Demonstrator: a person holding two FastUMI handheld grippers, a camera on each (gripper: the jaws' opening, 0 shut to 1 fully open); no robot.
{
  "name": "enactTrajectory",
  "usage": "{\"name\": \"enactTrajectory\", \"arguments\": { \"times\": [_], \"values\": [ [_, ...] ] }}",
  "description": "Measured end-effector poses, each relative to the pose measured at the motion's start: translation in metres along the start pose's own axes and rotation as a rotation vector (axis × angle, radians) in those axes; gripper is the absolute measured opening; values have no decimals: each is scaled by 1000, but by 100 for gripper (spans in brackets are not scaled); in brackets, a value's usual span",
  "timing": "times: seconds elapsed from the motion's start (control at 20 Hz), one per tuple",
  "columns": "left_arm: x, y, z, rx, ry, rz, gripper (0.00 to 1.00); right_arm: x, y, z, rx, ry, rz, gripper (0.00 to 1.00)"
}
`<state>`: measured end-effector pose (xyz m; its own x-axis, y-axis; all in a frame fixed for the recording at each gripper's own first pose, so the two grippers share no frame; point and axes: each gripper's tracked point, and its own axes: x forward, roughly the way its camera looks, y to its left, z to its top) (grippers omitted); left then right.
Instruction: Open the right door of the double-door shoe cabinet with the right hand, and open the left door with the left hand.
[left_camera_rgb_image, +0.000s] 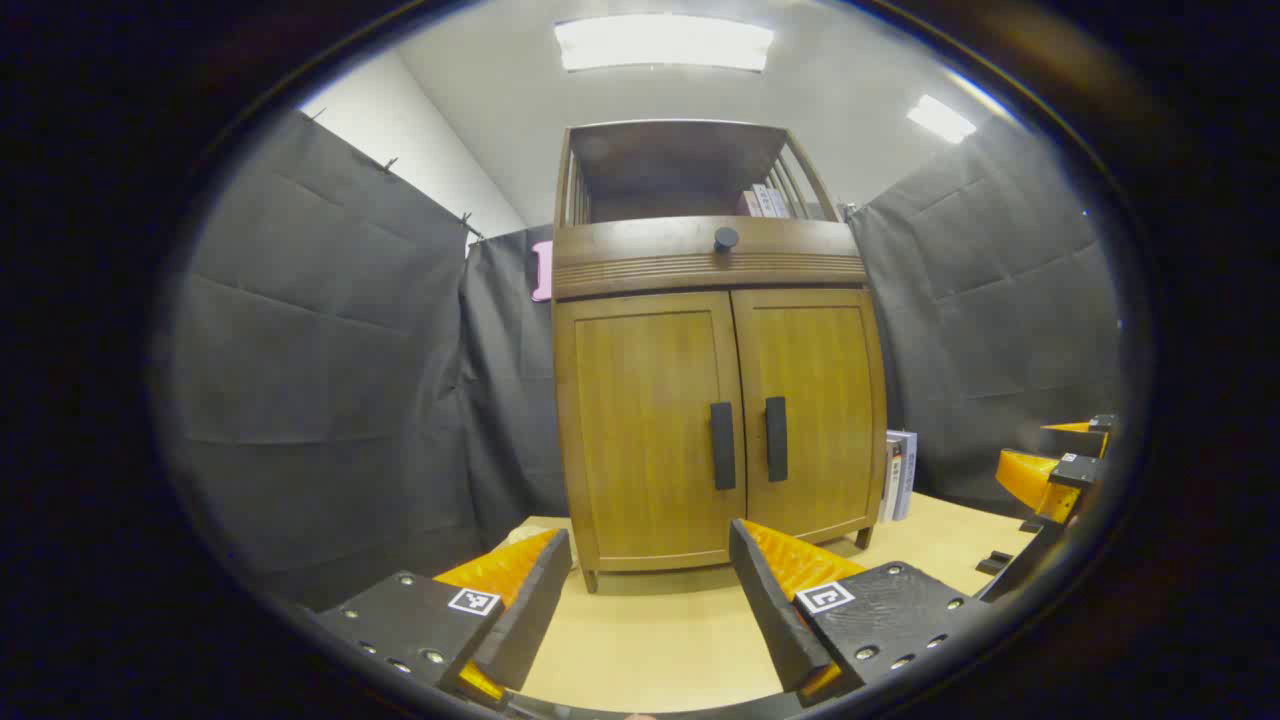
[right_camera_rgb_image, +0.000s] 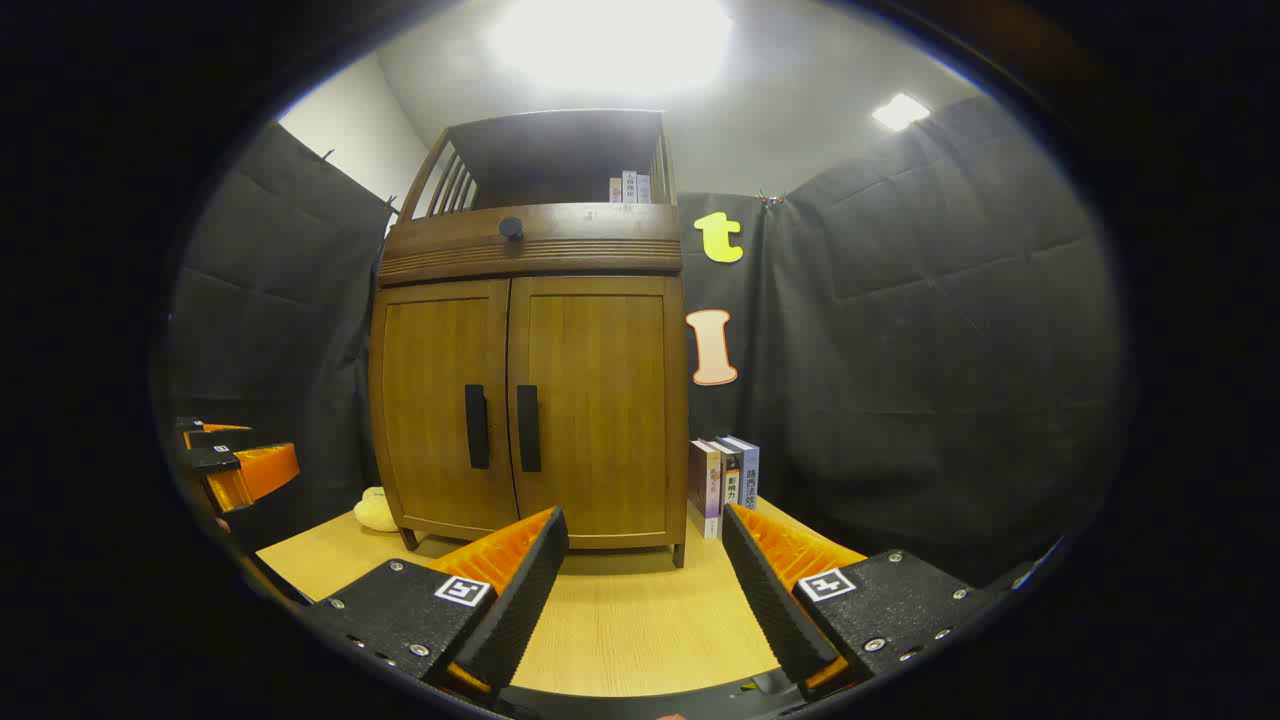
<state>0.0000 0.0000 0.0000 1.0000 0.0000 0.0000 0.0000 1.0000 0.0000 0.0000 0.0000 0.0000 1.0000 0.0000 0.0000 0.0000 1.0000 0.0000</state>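
Progress: 0 of 2 doors opened. I see shoe cabinet at 12 o'clock on table, right door and left door both closed. Left gripper and right gripper hang short of it, fingers apart, empty.

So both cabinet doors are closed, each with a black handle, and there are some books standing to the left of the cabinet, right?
Not quite: the books stand to the right of the cabinet, as the right gripper view shows. The rest holds: the left door and right door are closed, each with a black handle.
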Motion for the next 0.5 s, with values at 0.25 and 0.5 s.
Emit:
{"name": "enactTrajectory", "arguments": {
  "times": [0.25,0.5],
  "values": [
    [-1,-1,3,10,-15,-4,97,0,-2,3,5,-12,-6,96],
    [0,-1,0,5,-12,-15,97,0,-3,5,14,-12,-13,96]
  ]
}}
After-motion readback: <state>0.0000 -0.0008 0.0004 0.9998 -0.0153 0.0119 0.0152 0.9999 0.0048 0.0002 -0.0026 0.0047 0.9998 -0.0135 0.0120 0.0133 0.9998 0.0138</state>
